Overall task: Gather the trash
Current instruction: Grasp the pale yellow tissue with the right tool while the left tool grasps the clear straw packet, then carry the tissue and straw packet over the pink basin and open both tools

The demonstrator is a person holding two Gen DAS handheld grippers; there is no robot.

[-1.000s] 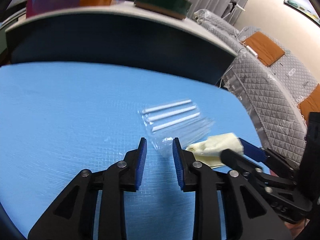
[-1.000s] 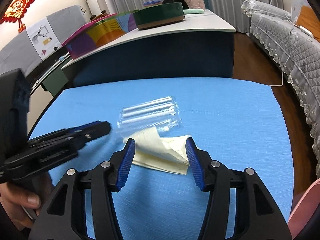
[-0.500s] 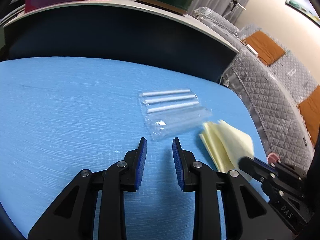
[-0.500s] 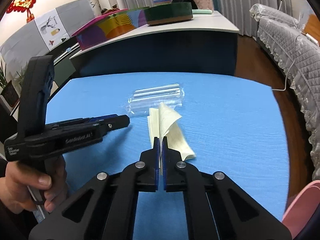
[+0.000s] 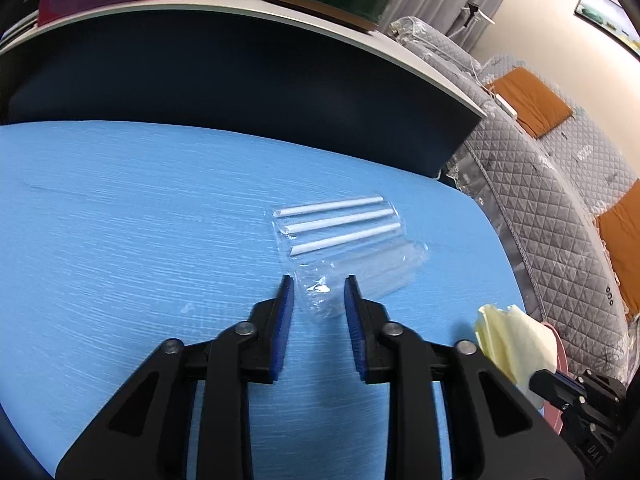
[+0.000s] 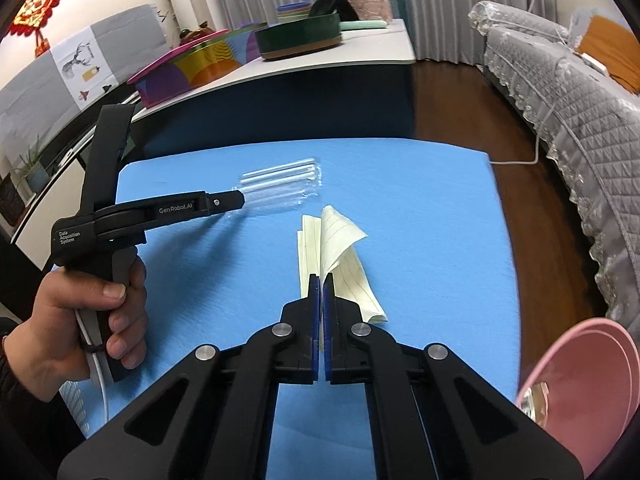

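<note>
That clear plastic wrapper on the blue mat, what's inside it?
Three white straws lie side by side inside the clear wrapper. The nearer part looks empty, though glare blurs it.

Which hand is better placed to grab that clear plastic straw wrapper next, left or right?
Left. The left gripper already straddles the near end of the clear wrapper, pads not yet pressing it. The right gripper is shut on the yellow paper, so it is occupied.

Left gripper (image 5: 319,286) fingers closing around clear straw wrapper (image 5: 348,252) on blue table (image 5: 120,216).
</note>
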